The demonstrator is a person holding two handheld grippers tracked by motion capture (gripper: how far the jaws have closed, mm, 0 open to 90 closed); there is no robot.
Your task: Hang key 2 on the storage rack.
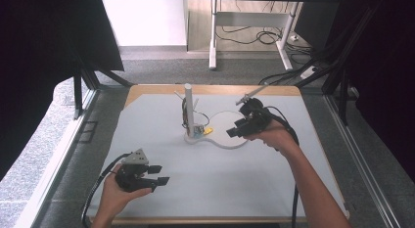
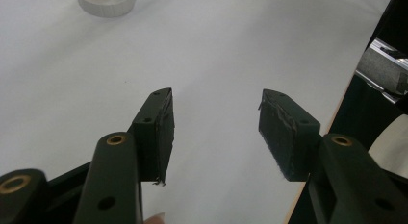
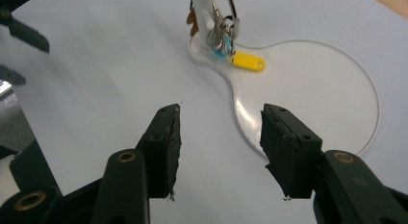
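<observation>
A white post [image 1: 188,108] with side pegs stands on a clear base that widens into a round plate [image 1: 230,140] at mid table. A bunch of keys [image 3: 219,39] hangs at the post's foot, with a yellow tag [image 3: 248,61] lying on the base. My right gripper [image 1: 234,128] hovers over the round plate [image 3: 337,89]; in its own view the right gripper [image 3: 221,132] stands open and empty, pointing toward the post. My left gripper [image 1: 159,174] rests low near the front left of the table. In its own view the left gripper [image 2: 216,118] is open with bare white surface between the pads.
The white table mat [image 1: 161,140] has a wooden rim [image 1: 215,90]. Black frame struts [image 1: 78,96] flank the table on both sides. Beyond it stand desk legs [image 1: 213,47] with cables on the floor. The table's edge [image 2: 337,118] runs close to the left gripper.
</observation>
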